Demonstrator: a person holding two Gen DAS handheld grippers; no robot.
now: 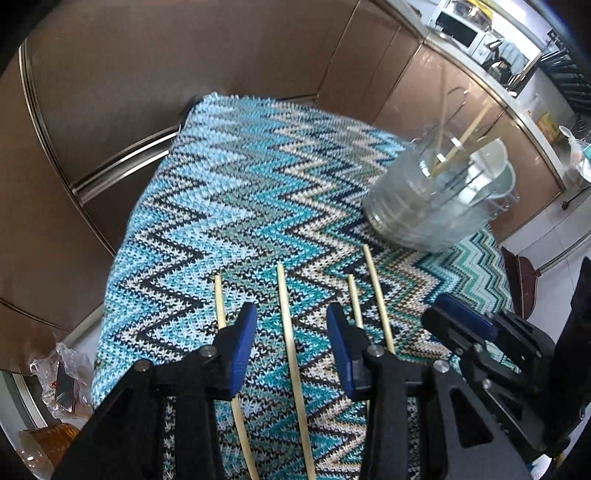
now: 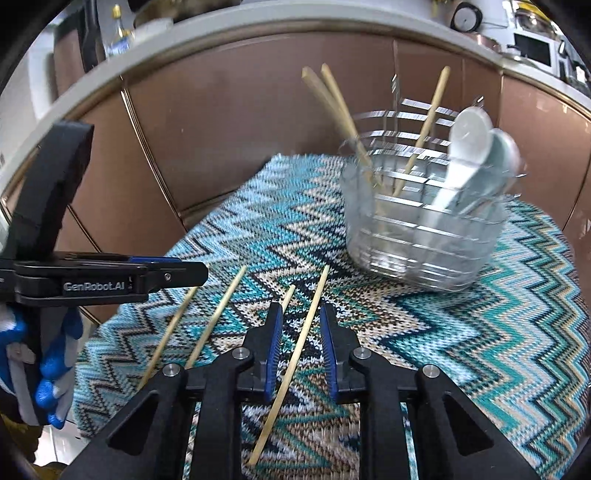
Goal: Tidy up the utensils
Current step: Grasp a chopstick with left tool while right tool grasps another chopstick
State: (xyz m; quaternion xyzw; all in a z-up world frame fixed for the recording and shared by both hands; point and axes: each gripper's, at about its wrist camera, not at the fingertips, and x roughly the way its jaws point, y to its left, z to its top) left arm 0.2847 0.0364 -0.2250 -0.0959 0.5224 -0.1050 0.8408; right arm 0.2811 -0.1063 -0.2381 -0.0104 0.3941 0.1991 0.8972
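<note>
Each hand-held gripper straddled one chopstick lying near-to-far on the counter: right hand-held gripper [image 2: 301,332] narrowly open around its chopstick [image 2: 295,354], apparently untouched; left hand-held gripper [image 1: 291,332] wider around another chopstick [image 1: 291,354].

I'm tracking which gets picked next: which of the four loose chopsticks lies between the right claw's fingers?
The rightmost chopstick on the cloth, running between the right claw; the other three lie to its left.

cabinets [image 1: 147,92]: glossy brown, metal trim | countertop [image 2: 258,27]: pale, curved | floor [image 1: 554,258]: white
</note>
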